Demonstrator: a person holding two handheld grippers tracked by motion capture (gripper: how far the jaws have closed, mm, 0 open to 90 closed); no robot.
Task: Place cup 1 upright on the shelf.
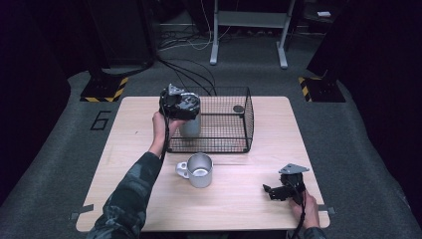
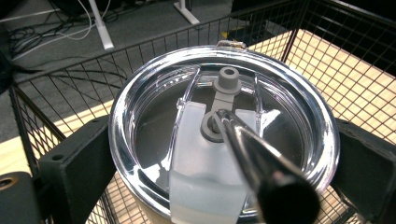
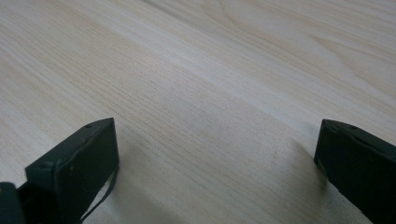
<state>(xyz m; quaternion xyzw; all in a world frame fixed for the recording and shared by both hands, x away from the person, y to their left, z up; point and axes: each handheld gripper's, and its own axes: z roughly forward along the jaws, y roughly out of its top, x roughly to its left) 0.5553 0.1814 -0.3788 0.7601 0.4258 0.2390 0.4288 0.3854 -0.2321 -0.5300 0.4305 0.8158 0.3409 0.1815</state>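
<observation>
Holding a lidded steel tumbler (image 1: 190, 124) with my left gripper (image 1: 180, 105), upper left of centre in the high view, inside the near-left corner of the wire basket (image 1: 234, 119). In the left gripper view the jaws sit on either side of the clear lid (image 2: 224, 140), pressed against its rim, so closed on it as far as the tumbler allows; a metal straw (image 2: 252, 158) pokes up through the lid toward the camera. Can't tell if the tumbler's base is on the basket floor yet or just above. Step looks like placing the tumbler into the basket, near done. My right gripper (image 1: 278, 191) rests low at lower right of the high view, jaws wide apart over bare table (image 3: 210, 93), holding nothing. A steel mug (image 1: 199, 170) with handle stands on the table just in front of the basket, centre frame. Next move probably: settle the tumbler down, release the jaws, lift straight up clear of straw and basket wall, then go for the mug.
</observation>
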